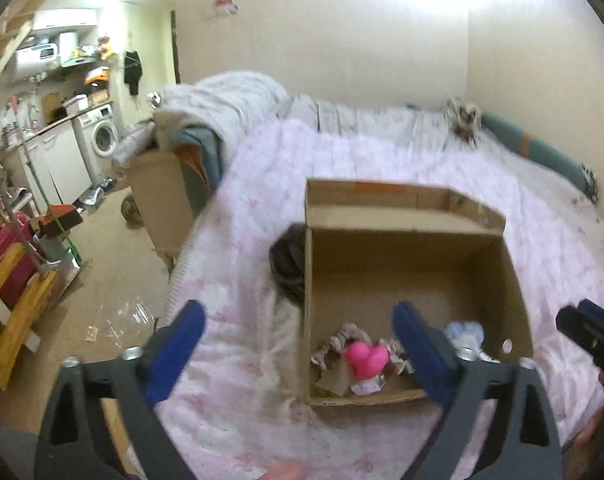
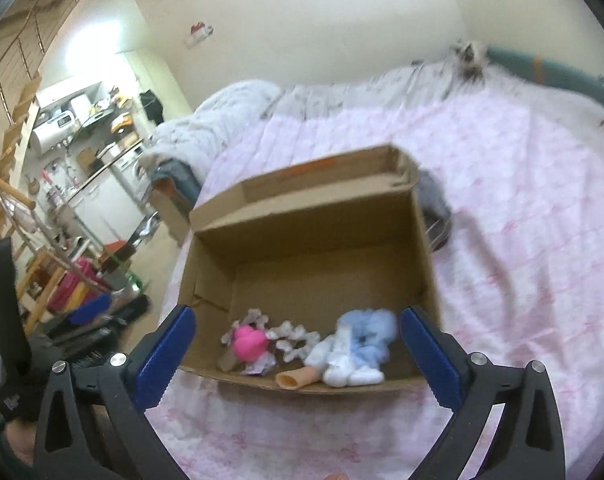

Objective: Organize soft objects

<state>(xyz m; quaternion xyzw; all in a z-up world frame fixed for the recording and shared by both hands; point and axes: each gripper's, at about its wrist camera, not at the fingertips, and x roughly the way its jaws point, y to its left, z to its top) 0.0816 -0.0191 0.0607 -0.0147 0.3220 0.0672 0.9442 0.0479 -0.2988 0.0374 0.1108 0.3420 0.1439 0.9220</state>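
Observation:
An open cardboard box (image 1: pixel 502 264) (image 2: pixel 210 256) sits on a pink bed cover. Inside, near its front wall, lie a pink heart-shaped soft toy (image 1: pixel 367 360) (image 2: pixel 249 343), a pale frilly scrunchie (image 1: pixel 344 336) (image 2: pixel 294 338), a light blue and white fluffy piece (image 2: pixel 358 344) (image 1: pixel 464 332) and a small beige tube (image 2: pixel 296 379). My left gripper (image 1: pixel 298 320) is open and empty, above the box's front left corner. My right gripper (image 2: pixel 298 320) is open and empty, above the box's front wall. The right gripper's tip also shows in the left wrist view (image 1: pixel 590 330).
A dark object (image 1: pixel 288 264) (image 2: pixel 436 216) lies on the bed cover (image 1: pixel 242 240) behind the box's far left side. A second cardboard box (image 1: pixel 158 196) with piled blankets stands at the bed's left. Floor clutter, a yellow wooden frame (image 1: pixel 14 312) and a washing machine (image 1: pixel 102 138) are at far left.

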